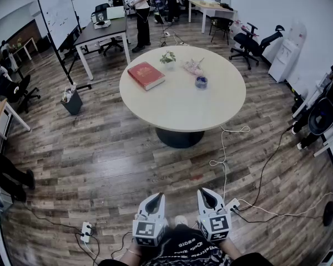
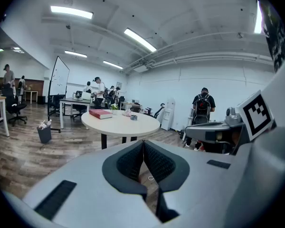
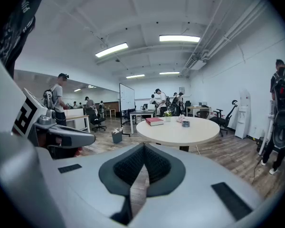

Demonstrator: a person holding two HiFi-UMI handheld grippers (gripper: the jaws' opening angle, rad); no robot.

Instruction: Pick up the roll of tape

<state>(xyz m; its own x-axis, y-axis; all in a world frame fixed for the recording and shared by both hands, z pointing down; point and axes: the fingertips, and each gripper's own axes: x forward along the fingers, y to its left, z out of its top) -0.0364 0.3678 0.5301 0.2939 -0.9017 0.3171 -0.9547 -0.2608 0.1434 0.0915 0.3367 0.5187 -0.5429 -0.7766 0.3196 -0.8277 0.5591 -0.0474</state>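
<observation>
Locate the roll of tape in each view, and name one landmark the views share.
Head view: roll of tape on the round table, upper centre, right of the red book.
Left gripper view: tiny, mid-frame on the distant table, right of the book.
Right gripper view: right of centre on the table, right of the book.
Shared landmark: the red book.
</observation>
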